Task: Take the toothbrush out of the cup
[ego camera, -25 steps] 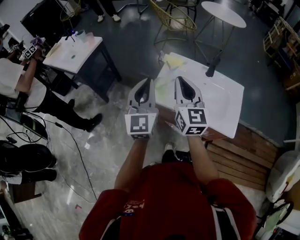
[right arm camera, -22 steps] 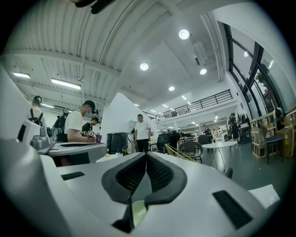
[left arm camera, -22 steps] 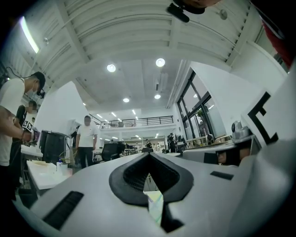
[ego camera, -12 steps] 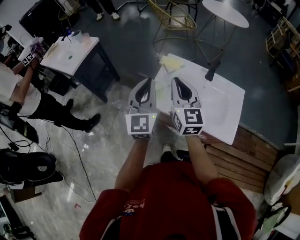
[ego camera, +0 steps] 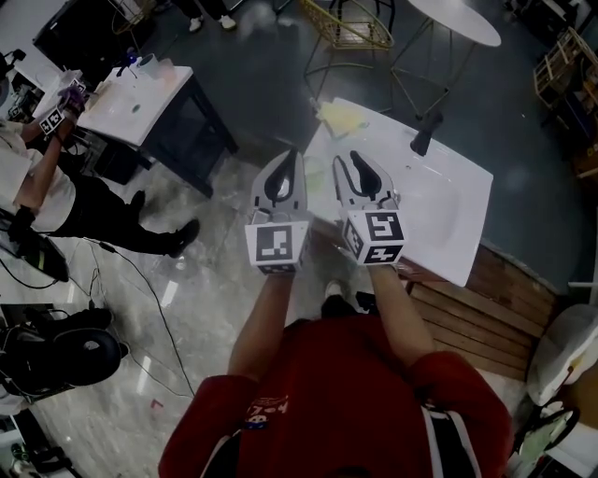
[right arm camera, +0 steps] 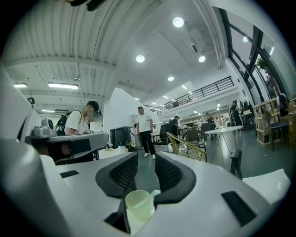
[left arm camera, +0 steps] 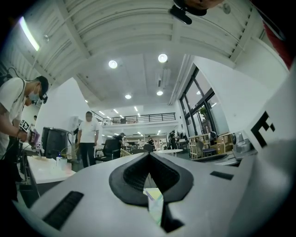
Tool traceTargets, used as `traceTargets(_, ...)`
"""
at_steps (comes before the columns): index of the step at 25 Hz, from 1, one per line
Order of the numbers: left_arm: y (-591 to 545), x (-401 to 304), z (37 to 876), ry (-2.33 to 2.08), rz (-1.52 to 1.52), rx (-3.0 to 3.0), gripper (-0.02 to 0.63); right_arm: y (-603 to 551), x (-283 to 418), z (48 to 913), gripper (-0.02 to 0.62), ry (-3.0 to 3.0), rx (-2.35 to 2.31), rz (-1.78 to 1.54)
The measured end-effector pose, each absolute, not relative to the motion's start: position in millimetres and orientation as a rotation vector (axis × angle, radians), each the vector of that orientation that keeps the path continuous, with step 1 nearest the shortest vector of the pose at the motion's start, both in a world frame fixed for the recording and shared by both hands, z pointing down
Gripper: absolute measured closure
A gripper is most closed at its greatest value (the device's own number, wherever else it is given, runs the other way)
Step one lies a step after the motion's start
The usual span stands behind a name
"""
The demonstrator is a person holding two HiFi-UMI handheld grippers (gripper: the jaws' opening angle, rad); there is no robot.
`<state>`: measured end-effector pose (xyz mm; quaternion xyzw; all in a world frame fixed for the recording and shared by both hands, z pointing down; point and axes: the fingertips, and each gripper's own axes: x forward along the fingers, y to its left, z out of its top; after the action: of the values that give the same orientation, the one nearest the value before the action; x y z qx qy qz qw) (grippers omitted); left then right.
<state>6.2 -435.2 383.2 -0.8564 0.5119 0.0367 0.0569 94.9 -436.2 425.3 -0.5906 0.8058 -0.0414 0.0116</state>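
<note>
In the right gripper view a pale green translucent cup (right arm camera: 138, 205) shows low down, through the gap between the jaws, on the white basin top (right arm camera: 273, 183). A small pale teal bit sits at its rim; I cannot make out the toothbrush. My right gripper (right arm camera: 146, 159) is held in the air short of the cup, its jaws opening with nothing between them. From the head view both grippers hover side by side over the near-left edge of the basin top (ego camera: 448, 210): right gripper (ego camera: 348, 164), left gripper (ego camera: 292, 155). The left gripper (left arm camera: 149, 156) has its jaws together and empty.
A black faucet (ego camera: 425, 131) stands at the back of the basin top, with a yellow-green cloth (ego camera: 343, 116) at its far left corner. Wooden decking (ego camera: 486, 308) lies to the right. Beyond are a gold wire chair (ego camera: 346, 28), a round white table (ego camera: 462, 19) and a person (ego camera: 37, 177) at another white table (ego camera: 140, 93).
The right gripper's jaws have parted from shut. Both grippers drifted slightly left and toward the basin top's near edge.
</note>
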Motion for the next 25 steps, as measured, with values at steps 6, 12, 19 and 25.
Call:
traceTargets(6, -441.0, 3.9, 399.1, 1.561, 0.043, -2.616, 0.577, -443.7, 90.1, 453.8, 0.422, 2.531, -1.837, -0.239)
traceTargets(12, -446.5, 5.8, 402.4, 1.562, 0.097, -2.638, 0.577, -452.0, 88.1, 477.1, 0.395, 2.54, -1.822, -0.355)
traceTargets(19, -454.0, 11.4, 415.2, 1.575, 0.066, -2.646, 0.577, -461.3, 88.9, 504.6, 0.377, 2.559, -1.81, -0.451)
traceTargets(25, -463.3, 10.3, 425.2, 1.619, 0.037, -2.643, 0.577, -470.8, 88.8, 531.5, 0.373, 2.58, -1.793, -0.552)
